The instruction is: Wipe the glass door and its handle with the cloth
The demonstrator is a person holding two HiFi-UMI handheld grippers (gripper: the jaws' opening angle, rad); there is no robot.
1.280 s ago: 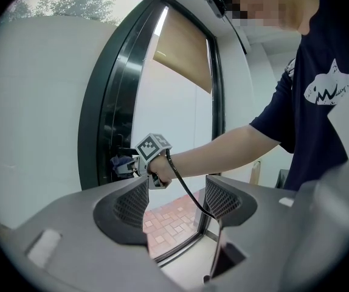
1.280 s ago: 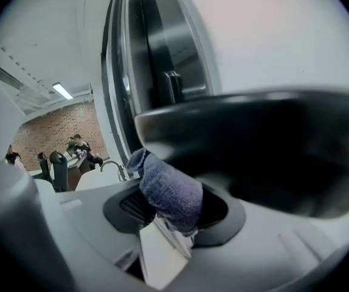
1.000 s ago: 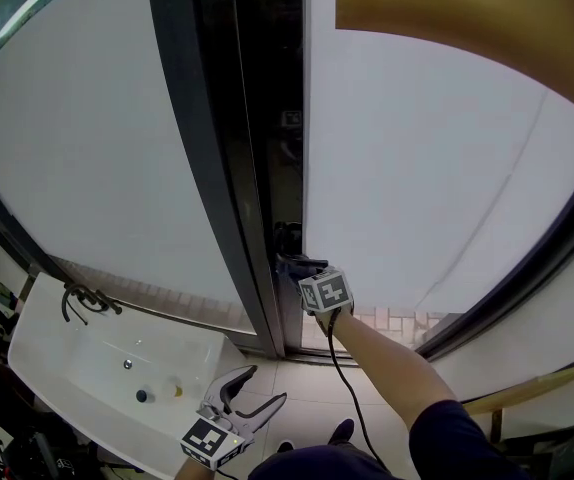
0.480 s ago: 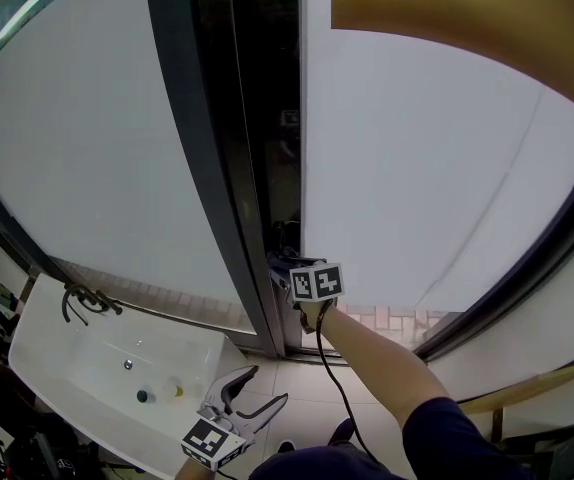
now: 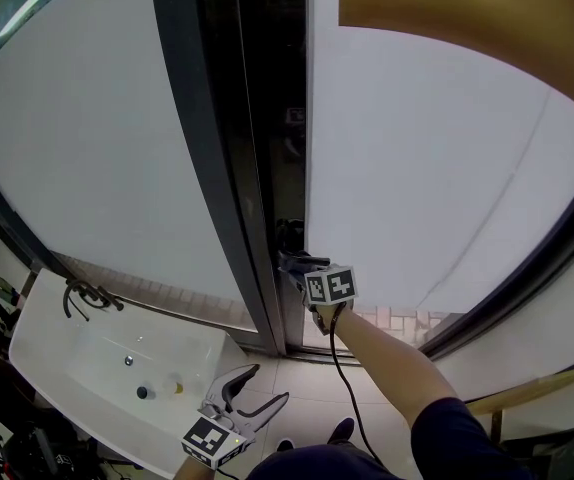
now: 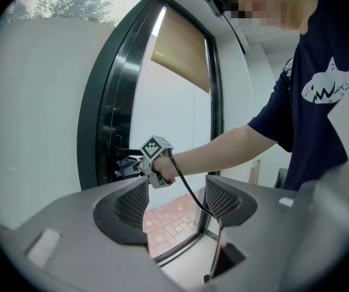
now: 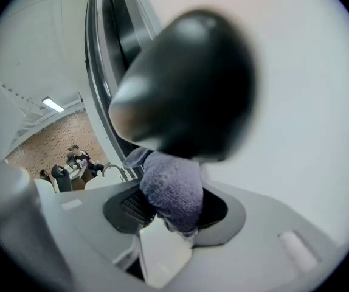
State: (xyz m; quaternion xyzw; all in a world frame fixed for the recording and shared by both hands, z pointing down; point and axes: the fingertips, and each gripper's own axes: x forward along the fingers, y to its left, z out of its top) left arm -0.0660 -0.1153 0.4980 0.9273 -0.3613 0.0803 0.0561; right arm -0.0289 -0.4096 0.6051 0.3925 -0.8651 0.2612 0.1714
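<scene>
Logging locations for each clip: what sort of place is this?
Probably a washroom or utility corner: a white sink with a faucet stands beside a tall frosted glass door in a dark frame, over pale floor tiles. The right gripper holds the cloth at the door.

White basin (image 5: 87, 363) w/ dark tap (image 5: 85, 296) lower left; pale tile floor (image 5: 302, 373) btm centre; tan blind (image 5: 467, 18) upper right; strip light (image 5: 19, 13) upper left.
</scene>
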